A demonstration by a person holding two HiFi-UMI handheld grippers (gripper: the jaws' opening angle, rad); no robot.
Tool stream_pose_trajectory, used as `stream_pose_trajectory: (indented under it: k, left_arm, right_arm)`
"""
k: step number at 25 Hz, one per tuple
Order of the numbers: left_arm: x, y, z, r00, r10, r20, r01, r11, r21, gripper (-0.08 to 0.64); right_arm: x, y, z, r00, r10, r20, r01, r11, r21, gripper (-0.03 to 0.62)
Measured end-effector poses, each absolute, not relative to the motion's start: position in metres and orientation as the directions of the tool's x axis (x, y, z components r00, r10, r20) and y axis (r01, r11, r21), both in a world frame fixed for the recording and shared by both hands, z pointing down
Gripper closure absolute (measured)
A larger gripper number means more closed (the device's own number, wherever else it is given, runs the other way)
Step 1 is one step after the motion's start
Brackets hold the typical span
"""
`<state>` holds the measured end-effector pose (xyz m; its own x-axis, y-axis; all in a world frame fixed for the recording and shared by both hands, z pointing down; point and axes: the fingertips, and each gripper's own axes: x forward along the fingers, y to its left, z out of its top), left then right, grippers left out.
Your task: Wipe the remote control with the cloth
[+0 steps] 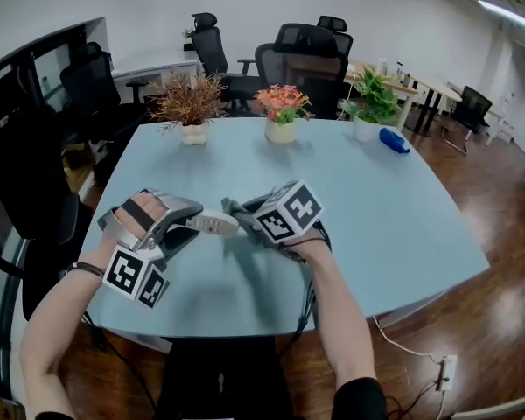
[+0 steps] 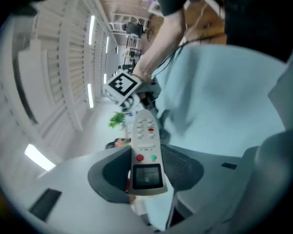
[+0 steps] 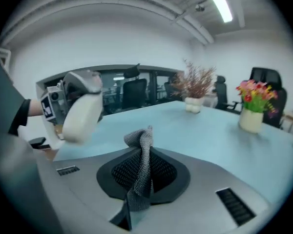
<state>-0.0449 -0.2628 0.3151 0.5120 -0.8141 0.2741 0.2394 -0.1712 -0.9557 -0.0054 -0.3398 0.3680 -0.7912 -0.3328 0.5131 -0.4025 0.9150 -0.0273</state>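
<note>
- The left gripper has its jaws clamped on the remote control. It holds the end with the little screen. The button end sticks out toward 3 o'clock.
- The right gripper has its jaws pressed tight on the grey cloth. A bit of the cloth stands up past the jaws.
- The cloth is just beside the tip of the remote control, on its 3 o'clock side. I cannot tell if they touch.
- Both are up over the near part of the light blue table, at about 7 o'clock from its middle.
- A pot with pink flowers stands at the table's 12 o'clock edge. A brown plant is at its 9 o'clock and a green plant at its 3 o'clock.
</note>
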Motion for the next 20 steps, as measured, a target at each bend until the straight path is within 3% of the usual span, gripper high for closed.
stream_pose_trajectory:
  k: [2,4,7,10,13,20]
  left_arm:
    - [-0.045,-0.263,0.355,0.555,-0.67,0.493,0.296,-0.395,-0.87,0.376]
    - [-0.044,-0.264,0.384,0.554,-0.518,0.652,0.357,-0.56,-0.748,0.376]
    - [-0.041,-0.272,0.401,0.522,-0.347,0.78,0.392,-0.714,-0.58,0.377]
    - [-0.04,-0.285,0.416,0.461,-0.261,0.848,0.423,-0.776,-0.468,0.376]
    - [-0.039,-0.305,0.419,0.442,-0.261,0.858,0.403,-0.797,-0.45,0.354]
    - [-0.06,-0.361,0.404,0.416,-0.508,0.754,0.225,-0.746,-0.627,0.318]
  right_arm:
    - [0.002,-0.36,0.358,-0.746,-0.466,0.477,-0.485,0.87,0.091,0.568]
    - [-0.006,-0.357,0.358,-0.741,-0.479,0.47,-0.453,0.874,0.176,0.568]
    - [-0.033,-0.338,0.374,-0.758,-0.393,0.521,-0.339,0.919,0.199,0.568]
    - [-0.039,-0.337,0.399,-0.703,-0.376,0.604,-0.301,0.926,0.227,0.568]
    - [-0.032,-0.346,0.41,-0.657,-0.392,0.644,-0.307,0.919,0.246,0.568]
    - [-0.025,-0.35,0.412,-0.624,-0.406,0.667,-0.338,0.911,0.238,0.568]
